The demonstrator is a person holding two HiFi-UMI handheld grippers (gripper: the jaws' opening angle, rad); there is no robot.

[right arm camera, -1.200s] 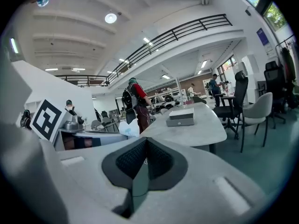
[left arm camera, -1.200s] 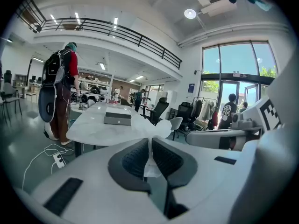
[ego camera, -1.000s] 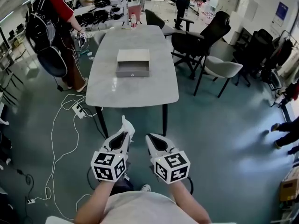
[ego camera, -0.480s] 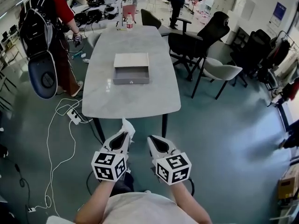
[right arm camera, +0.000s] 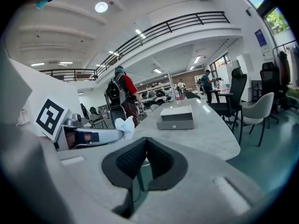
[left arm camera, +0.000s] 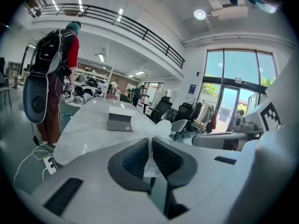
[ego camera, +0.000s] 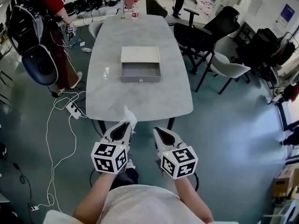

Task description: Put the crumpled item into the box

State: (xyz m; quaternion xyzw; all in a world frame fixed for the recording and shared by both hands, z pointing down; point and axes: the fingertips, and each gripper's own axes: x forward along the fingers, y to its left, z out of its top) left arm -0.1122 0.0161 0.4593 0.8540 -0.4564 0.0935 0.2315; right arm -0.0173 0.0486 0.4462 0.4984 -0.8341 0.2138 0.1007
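Observation:
A grey open box point(ego camera: 140, 71) with its pale lid behind it lies in the middle of the long grey table point(ego camera: 107, 97). My left gripper point(ego camera: 127, 124) hovers just off the table's near edge, shut on a white crumpled item point(ego camera: 129, 115) that sticks out past its tips. The left gripper view shows that crumpled item point(left arm camera: 151, 130) pinched between the pads, with the box point(left arm camera: 118, 122) far ahead. My right gripper point(ego camera: 157, 131) is beside it, shut with nothing in it. The right gripper view shows the box point(right arm camera: 175, 117) and the crumpled item point(right arm camera: 125, 125).
A person with a backpack point(ego camera: 32, 17) stands at the table's far left. Black and grey chairs point(ego camera: 219, 36) stand along the right side. White cables and a power strip point(ego camera: 70, 110) lie on the floor at the left. A bottle point(ego camera: 135, 10) stands at the far end.
The table and box have come nearer in the head view. Both grippers hold the same pose, side by side, the left still pinching the crumpled item.

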